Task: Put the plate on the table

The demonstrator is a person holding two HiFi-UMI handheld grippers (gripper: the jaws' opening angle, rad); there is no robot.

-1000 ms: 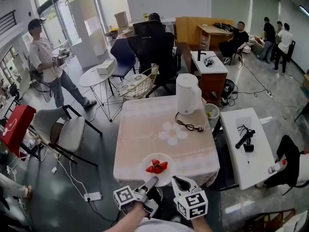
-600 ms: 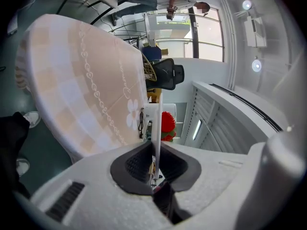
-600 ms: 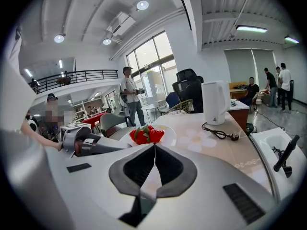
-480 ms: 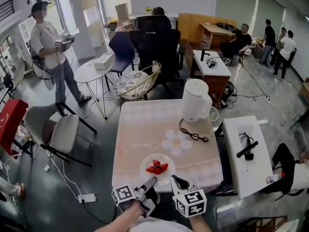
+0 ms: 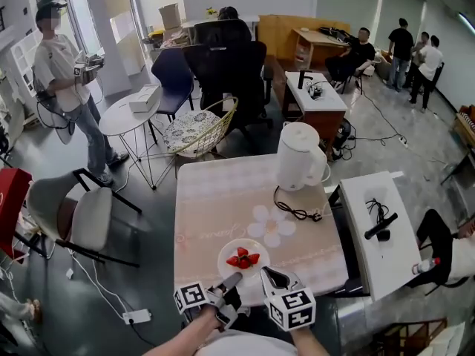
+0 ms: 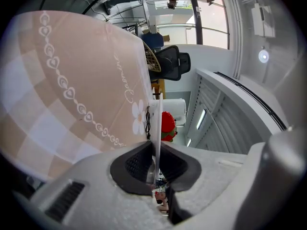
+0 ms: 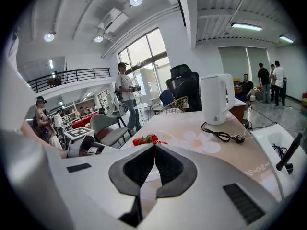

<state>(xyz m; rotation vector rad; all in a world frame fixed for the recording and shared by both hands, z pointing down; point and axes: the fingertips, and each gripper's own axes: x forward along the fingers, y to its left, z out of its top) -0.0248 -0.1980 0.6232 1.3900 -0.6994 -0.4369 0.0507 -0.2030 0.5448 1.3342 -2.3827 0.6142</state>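
Carried further in over the table (image 5: 215,199), the stiff, breakable plate (image 5: 228,264) of strawberries (image 5: 243,258) hangs by its near rim, clamped flat in the jaws of the left gripper (image 5: 234,279) and best kept level, while the right gripper (image 5: 271,275) rests beside it, jaws together and empty.

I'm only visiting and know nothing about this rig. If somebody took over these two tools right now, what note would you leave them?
Left hand-held gripper: shut on the near rim of the plate.
Right hand-held gripper: shut and empty, by the plate's near right edge.
Plate: carries strawberries and is over the near edge of the table. I cannot tell whether it rests on the cloth yet.
Done: the plate is at the table.
Left: set it fully down, open the left jaws, then draw back.
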